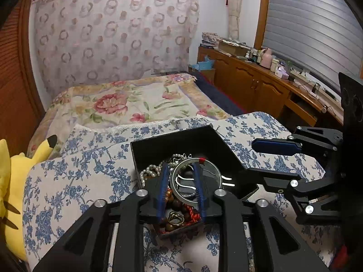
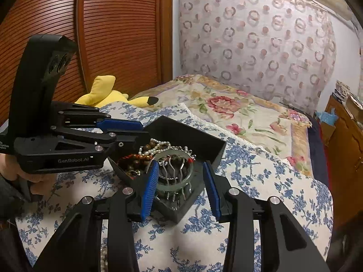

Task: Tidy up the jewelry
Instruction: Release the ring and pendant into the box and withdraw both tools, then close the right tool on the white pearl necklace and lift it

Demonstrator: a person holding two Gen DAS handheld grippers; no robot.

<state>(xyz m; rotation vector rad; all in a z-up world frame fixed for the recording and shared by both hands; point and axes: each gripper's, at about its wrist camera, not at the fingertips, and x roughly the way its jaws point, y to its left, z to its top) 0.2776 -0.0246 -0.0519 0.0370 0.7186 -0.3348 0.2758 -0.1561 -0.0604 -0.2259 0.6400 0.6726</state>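
Box: my black jewelry box (image 2: 211, 147) sits on the blue-flowered cushion (image 2: 283, 188).
Inside: jade bangle (image 2: 172, 187), pearl strand (image 2: 154, 149), brown beads (image 2: 133, 164), metal hairpins (image 2: 172, 170), perhaps a gold ring (image 1: 175, 218).
Left hand-held gripper (image 1: 181, 170): narrow, over the bangle, pads not pressing.
Right hand-held gripper (image 2: 181, 174): half open, straddling the bangle, gripping nothing.
Beyond the box: floral bedspread (image 2: 238, 111), yellow plush (image 2: 109, 95), wooden cabinets (image 1: 249, 83).
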